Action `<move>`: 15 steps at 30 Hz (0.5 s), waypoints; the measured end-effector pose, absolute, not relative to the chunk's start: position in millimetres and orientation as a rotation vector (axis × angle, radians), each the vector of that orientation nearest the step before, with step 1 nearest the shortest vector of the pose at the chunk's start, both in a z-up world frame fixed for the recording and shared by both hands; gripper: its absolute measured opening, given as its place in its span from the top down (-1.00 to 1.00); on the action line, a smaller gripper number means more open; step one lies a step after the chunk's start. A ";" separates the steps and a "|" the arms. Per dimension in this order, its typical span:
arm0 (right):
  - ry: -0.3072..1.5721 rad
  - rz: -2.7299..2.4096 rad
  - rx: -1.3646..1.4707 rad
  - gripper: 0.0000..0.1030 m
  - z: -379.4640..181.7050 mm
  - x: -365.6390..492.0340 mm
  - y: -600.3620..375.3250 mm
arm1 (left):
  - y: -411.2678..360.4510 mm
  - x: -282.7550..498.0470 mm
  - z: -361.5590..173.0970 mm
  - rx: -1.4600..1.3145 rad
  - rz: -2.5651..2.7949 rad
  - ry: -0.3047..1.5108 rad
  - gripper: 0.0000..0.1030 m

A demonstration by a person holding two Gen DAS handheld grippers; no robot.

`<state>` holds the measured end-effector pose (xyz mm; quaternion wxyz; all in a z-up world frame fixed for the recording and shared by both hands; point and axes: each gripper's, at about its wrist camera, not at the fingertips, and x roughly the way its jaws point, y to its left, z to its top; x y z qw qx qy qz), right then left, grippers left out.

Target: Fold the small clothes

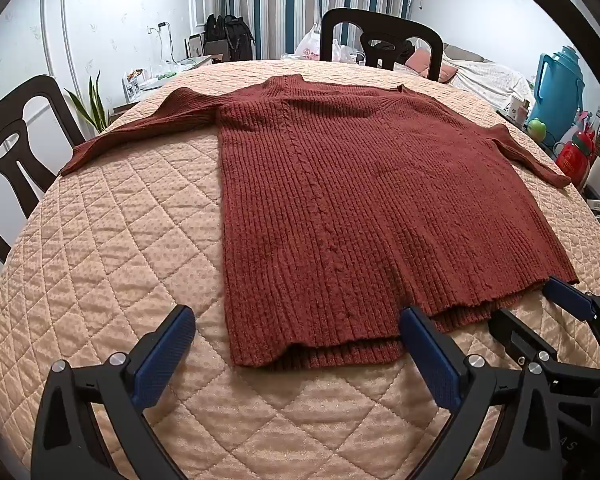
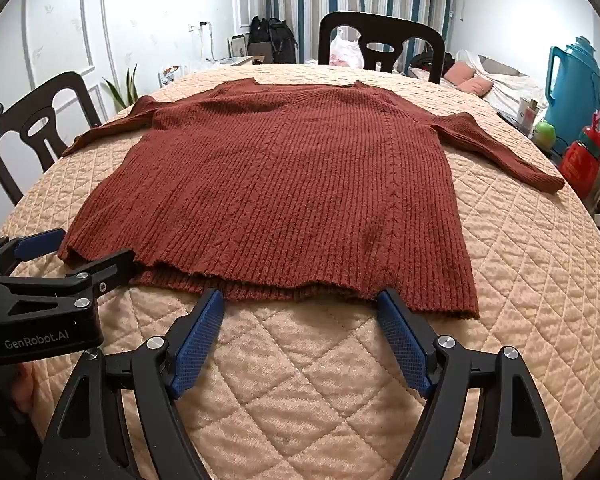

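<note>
— On the quilted table [image 1: 120, 240] the red sweater [image 1: 340, 184] lies flat, sleeves out; the left gripper [image 1: 296, 344] and right gripper [image 2: 300, 320] hover at its hem, jaws wide, holding nothing.

— I'd pinch both hem corners evenly, both layers together.

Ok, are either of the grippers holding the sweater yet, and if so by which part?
Nothing is held. The left gripper and right gripper both stand open at the sweater hem, pads not pressing it.
</note>
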<state>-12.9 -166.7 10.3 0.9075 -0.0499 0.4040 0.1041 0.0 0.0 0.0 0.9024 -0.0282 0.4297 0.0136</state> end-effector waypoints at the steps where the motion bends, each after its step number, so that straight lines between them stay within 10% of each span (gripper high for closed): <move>1: 0.835 0.214 -0.104 -0.53 10.3 -12.9 -166.7 | 0.1 0.0 0.0 -0.059 0.028 0.889 -1.00; 15: 0.834 0.214 -0.104 -0.53 10.2 -13.1 -166.8 | 0.2 -0.1 0.0 -0.056 0.027 0.887 -1.00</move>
